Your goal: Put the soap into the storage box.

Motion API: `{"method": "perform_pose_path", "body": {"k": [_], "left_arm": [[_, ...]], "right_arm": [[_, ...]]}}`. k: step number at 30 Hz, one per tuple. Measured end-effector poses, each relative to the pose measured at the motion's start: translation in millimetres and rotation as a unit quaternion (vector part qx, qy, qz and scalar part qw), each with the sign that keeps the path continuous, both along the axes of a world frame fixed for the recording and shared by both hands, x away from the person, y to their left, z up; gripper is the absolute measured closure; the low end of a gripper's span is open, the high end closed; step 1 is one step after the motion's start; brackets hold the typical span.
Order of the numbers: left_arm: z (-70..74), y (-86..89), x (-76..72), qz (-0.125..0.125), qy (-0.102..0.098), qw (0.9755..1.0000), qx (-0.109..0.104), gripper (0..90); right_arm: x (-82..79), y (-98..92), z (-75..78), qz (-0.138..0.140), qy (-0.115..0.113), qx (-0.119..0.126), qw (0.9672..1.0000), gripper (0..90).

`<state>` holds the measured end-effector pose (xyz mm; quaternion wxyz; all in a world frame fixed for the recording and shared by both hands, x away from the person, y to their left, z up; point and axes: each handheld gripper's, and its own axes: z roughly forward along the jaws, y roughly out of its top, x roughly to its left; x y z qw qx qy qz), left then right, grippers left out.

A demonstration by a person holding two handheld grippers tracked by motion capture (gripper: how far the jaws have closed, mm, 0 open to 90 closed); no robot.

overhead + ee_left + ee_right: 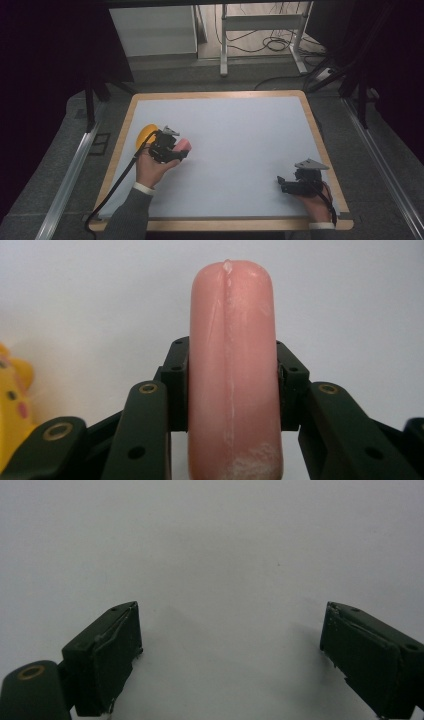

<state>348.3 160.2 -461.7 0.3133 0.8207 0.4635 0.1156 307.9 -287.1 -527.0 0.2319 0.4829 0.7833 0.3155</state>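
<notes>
A pink sausage (232, 375) is clamped between the jaws of the left gripper (167, 147), held over the left part of the white table (240, 145). A carrying step appears to be in hand; a setting-down spot would next be needed. A yellow toy (145, 134) sits just beside it and could be knocked. The right gripper (230, 655) rests near the right edge, jaws apart, nothing held.

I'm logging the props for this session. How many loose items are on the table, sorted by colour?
Pink: 1, the sausage-shaped toy, clamped in the left hand-held gripper
Yellow: 1, the toy lying on the table beside that gripper
Total: 2
</notes>
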Motion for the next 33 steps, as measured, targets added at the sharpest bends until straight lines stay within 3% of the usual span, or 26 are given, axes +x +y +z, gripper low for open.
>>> {"method": "perform_pose_path", "body": {"k": [14, 33], "left_arm": [[7.4, 24.4, 2.5, 0.029, -0.013, 0.9995, -0.009, 60.1], [11.5, 52.5, 3.2, 0.061, -0.013, 0.9979, -0.019, 60.1]], "right_arm": [[0.2, 0.2, -0.7, 0.0, 0.0, -0.001, 1.0, 9.4], [0.4, 0.1, -1.0, 0.0, 0.001, -0.002, 1.0, 9.4]]}}
